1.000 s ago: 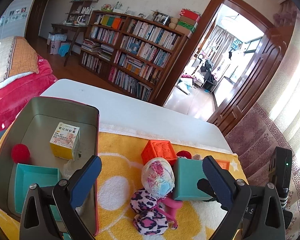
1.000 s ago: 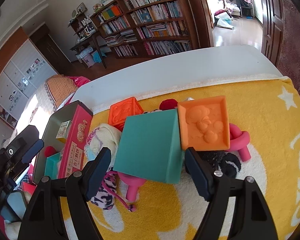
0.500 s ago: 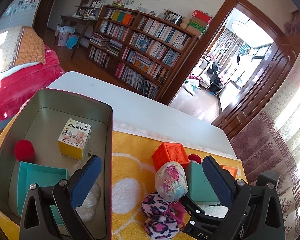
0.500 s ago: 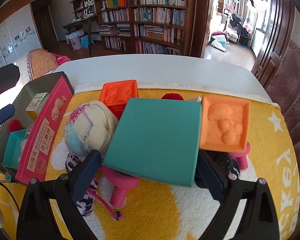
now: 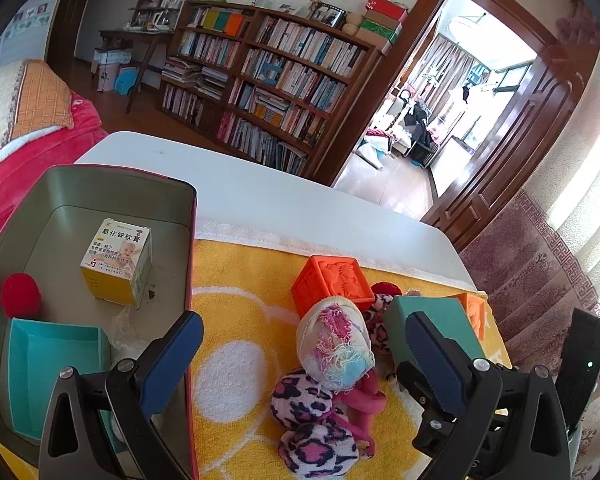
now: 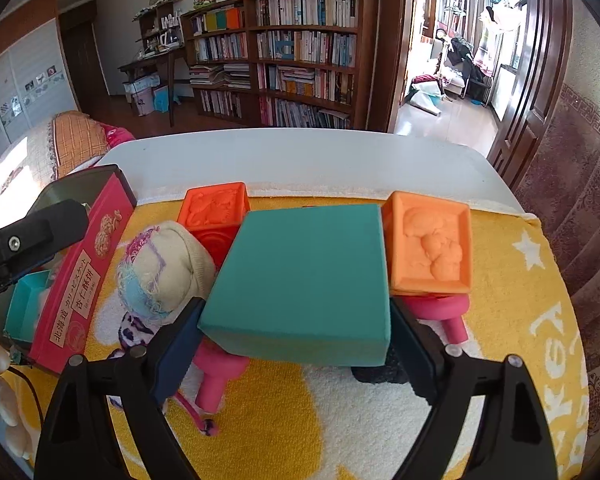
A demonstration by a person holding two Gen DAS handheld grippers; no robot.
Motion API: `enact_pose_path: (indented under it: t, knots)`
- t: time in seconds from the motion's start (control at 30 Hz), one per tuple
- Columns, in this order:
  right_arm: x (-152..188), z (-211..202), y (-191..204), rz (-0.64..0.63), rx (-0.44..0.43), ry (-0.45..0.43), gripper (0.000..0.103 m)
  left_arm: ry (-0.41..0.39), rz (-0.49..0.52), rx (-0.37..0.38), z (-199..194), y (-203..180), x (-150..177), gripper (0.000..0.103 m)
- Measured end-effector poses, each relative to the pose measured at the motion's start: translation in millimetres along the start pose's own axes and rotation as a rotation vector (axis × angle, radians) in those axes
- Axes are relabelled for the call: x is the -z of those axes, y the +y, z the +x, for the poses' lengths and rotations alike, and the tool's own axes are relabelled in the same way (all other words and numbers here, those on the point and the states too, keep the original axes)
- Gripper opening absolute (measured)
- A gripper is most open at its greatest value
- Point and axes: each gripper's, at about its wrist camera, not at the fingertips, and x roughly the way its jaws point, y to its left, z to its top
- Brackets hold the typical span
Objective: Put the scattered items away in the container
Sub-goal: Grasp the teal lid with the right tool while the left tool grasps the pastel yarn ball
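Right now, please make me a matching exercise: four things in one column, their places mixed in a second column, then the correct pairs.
1. red pom-pom
2. teal lid
3. yarn ball
4. white table

A. between the right gripper fingers
B. inside the tin
C. under the yellow towel
D. on the towel, beside the red-orange block

Pairs: 1-B, 2-A, 3-D, 4-C

Yellow towel [image 5: 240, 280] lies bare between tin [image 5: 192, 216] and toy heap [image 5: 332, 340], passage free.
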Motion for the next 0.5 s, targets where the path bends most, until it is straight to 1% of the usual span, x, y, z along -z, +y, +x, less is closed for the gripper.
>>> enact_pose_path:
  t: [0.07,0.1,0.23,0.3,0.5]
  knots:
    - [-4,-7,-13,0.032,0.010,-0.019,0.090,0.012,0.001,-0.001,6,-1,2,0.102]
    - [-6,-9,-21,0.060,-0.003,-0.024,0.090,0.020,0.004,-0.001,9,-1,3,0.102]
    - [-12,-14,-56,0.205,-0.133,-0.035,0.090,0.033,0.049,-0.010,17,-11,9,0.102]
    - [-14,-18,-67,0.252,-0.169,-0.051,0.090,0.039,0.081,-0.014,22,-19,12,0.102]
    - [-17,-28,-79,0.306,-0.185,-0.091,0.090,0.080,0.189,-0.030,44,-43,22,0.102]
